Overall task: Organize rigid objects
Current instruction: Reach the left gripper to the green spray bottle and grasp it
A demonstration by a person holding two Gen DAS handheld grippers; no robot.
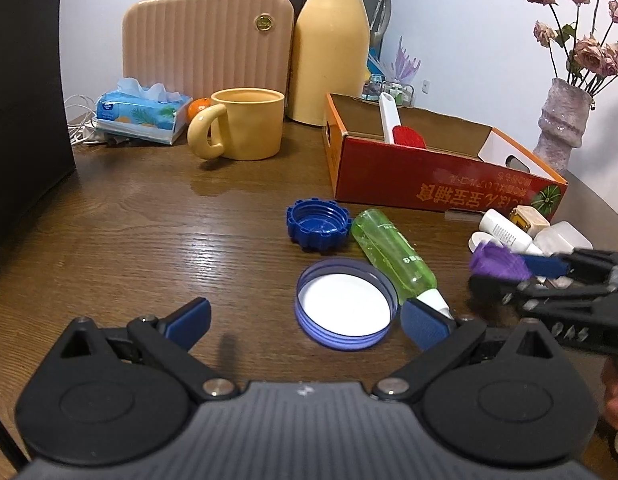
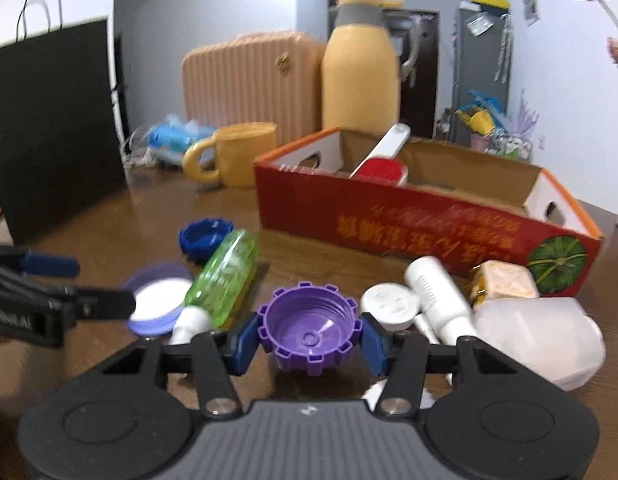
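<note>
My right gripper [image 2: 309, 340] pinches the purple cap [image 2: 307, 330]; my left gripper [image 1: 305, 320] hangs wide.
The cap's ridged rim could slip before reaching the red box [image 2: 429, 216] at 1 o'clock.

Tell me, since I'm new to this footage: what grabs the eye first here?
The purple cap, open side up, clamped between the right gripper fingers in the near foreground. Behind it sits the red cardboard box holding a red-and-white brush. The left gripper is open over the table beside a white-lined lid and green bottle.
</note>
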